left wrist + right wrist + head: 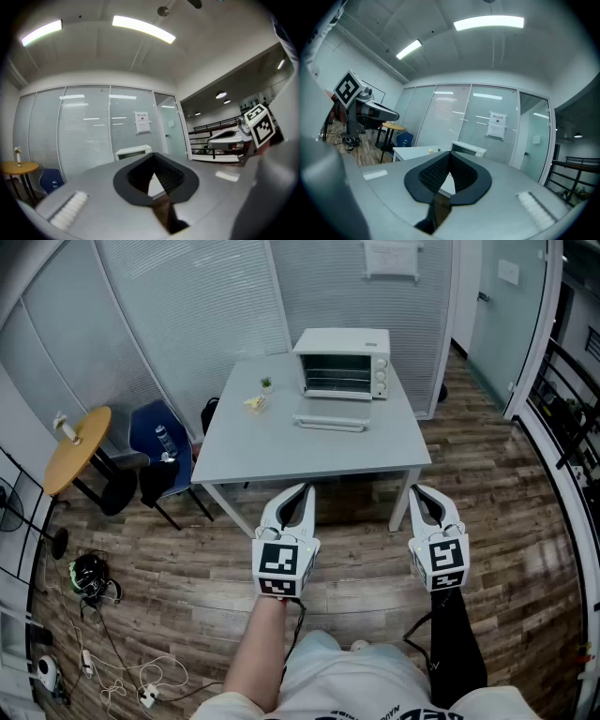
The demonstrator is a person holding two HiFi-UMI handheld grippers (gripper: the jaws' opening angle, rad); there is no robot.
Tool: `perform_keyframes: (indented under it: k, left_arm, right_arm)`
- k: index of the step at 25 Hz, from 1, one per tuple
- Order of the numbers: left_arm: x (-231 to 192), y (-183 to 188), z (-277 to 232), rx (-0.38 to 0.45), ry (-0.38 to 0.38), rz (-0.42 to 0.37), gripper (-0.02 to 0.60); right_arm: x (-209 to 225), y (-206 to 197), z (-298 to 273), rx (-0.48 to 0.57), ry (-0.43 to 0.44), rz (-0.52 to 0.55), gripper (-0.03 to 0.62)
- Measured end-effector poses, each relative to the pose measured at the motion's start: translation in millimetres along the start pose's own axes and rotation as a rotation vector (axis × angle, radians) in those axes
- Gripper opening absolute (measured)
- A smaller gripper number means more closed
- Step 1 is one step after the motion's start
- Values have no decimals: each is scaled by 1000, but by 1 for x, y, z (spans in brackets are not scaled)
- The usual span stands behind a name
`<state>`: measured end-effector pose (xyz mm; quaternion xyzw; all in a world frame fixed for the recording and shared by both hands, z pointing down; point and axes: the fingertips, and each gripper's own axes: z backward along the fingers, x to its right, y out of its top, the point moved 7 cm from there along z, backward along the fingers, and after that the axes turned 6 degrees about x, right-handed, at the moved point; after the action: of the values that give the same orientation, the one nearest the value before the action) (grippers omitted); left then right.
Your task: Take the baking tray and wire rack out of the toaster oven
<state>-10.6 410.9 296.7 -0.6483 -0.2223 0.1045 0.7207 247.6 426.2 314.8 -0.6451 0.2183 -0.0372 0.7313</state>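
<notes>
A white toaster oven [342,365] stands at the far side of a grey table [281,451]. Its front is open and rack bars show inside. A flat pale panel [330,423], which looks like its lowered door, lies just in front of it. The baking tray cannot be made out. My left gripper [302,491] and right gripper [419,491] are held level over the wooden floor, short of the table's near edge, both shut and empty. The oven [133,152] shows small beyond the closed tips of the left gripper [153,157]. It appears again as the oven [468,149] past the right gripper [450,153].
A small potted plant [265,383] and a yellow item [254,403] sit on the table left of the oven. A round wooden side table [77,446] and a blue chair [159,442] stand to the left. Cables and a helmet [89,573] lie on the floor. Glass partitions enclose the back.
</notes>
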Motion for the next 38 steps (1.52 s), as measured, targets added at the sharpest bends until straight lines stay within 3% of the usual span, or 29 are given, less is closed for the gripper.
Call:
perform_keyframes:
  k: [5, 13, 16, 38]
  left_arm:
    - [27, 9, -8, 6, -14, -13, 55]
    - [23, 8, -36, 9, 7, -17, 55]
    - [19, 3, -56, 4, -28, -12, 55]
    - [-117, -16, -239, 31, -63, 14, 57]
  right_arm:
    - [16, -8, 10, 11, 17, -2, -6]
    - [29, -15, -15, 29, 36, -57, -5]
    - [37, -22, -34, 8, 35, -82, 63]
    - [76, -36, -248, -25, 25, -95, 84]
